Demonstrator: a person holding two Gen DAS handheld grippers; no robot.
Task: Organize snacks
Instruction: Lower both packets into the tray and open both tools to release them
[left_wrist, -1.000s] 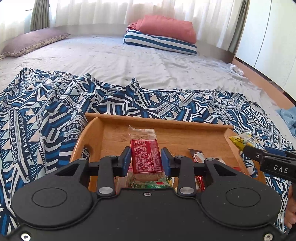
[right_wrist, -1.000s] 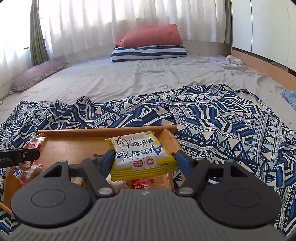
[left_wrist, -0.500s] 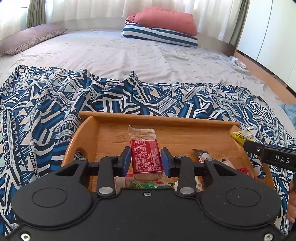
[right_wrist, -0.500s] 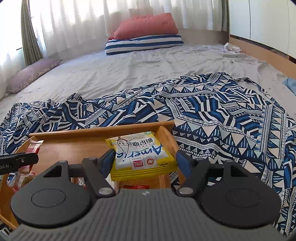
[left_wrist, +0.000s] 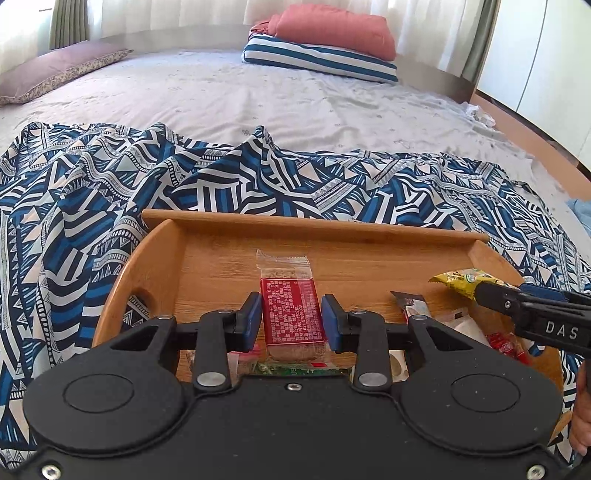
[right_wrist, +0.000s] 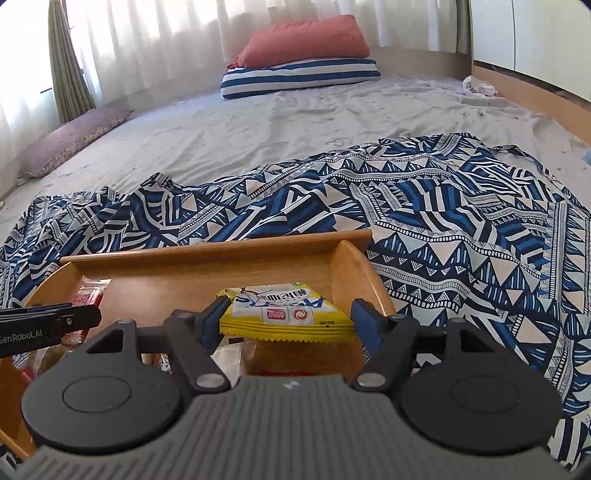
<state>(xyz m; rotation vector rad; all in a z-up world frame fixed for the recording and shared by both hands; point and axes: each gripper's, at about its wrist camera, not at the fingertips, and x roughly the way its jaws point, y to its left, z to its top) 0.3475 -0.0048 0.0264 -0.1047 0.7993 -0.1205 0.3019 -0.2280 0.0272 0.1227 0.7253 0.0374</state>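
Note:
A wooden tray (left_wrist: 314, 225) lies on a blue patterned cloth (left_wrist: 92, 206) spread over a bed. My left gripper (left_wrist: 291, 306) is shut on a red snack packet (left_wrist: 291, 321), held upright over the tray's near middle. My right gripper (right_wrist: 288, 314) is shut on a yellow snack packet (right_wrist: 284, 312), held flat over the tray's right end (right_wrist: 354, 266). In the left wrist view the right gripper (left_wrist: 480, 291) comes in from the right with the yellow packet (left_wrist: 458, 280) at its tip. In the right wrist view the left gripper (right_wrist: 74, 319) shows at the left edge.
Several other wrapped snacks (left_wrist: 461, 325) lie in the tray's near right part, among them a red wrapper (left_wrist: 506, 345). The tray's far half is bare wood. Pillows (left_wrist: 321, 55) sit at the head of the bed. A wooden bed frame (right_wrist: 535, 88) runs along the right.
Both grippers have come forward and down toward the tray, which now looks larger and nearer. Each still holds its packet. The yellow packet now looks flatter and lower over the tray.

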